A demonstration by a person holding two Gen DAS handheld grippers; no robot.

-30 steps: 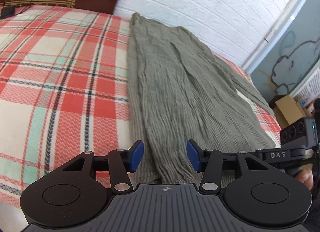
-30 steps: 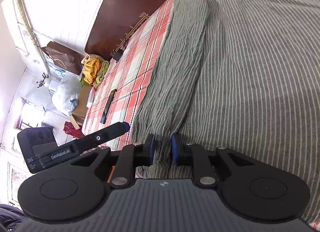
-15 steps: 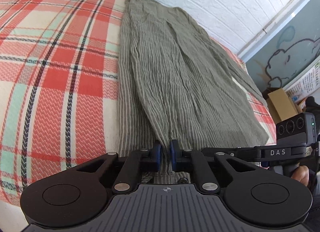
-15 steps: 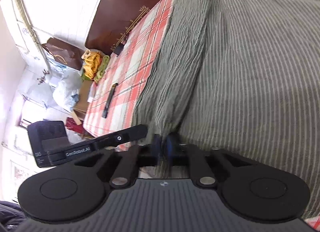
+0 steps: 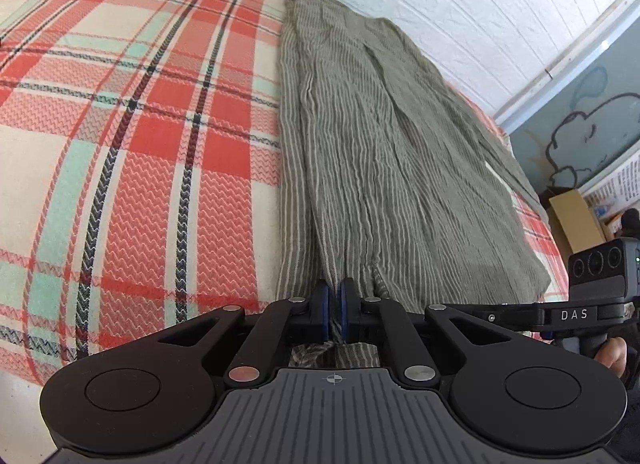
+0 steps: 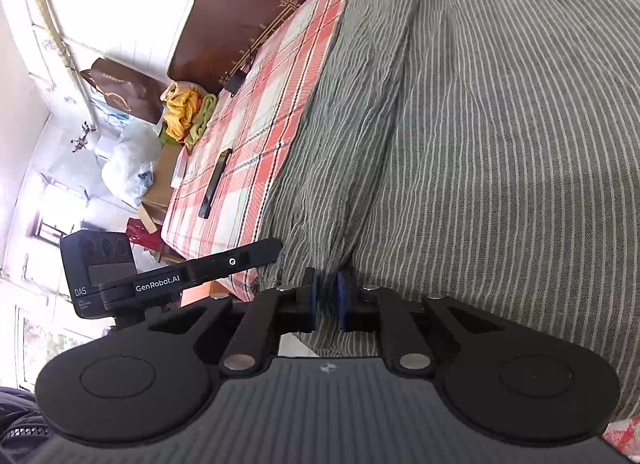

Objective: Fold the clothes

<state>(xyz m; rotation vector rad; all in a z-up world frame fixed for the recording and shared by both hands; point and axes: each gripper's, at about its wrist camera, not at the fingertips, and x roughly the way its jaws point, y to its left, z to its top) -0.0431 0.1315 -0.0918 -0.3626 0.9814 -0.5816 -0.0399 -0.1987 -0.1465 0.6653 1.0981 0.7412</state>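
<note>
Both grippers (image 5: 334, 314) (image 6: 327, 304) pinch garment (image 5: 380, 168) hem – probably bed-edge

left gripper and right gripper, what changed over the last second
The left gripper moved in and closed on the near edge of the green striped garment. The right gripper, nearly closed before, is now shut on the same garment. The garment stays spread on the plaid bed cover.

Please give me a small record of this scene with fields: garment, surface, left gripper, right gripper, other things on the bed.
garment: green striped cloth, spread long on the bed
surface: plaid bedcover
left gripper: shut on the cloth's near edge
right gripper: shut on a cloth fold
other things on the bed: dark phone
</note>
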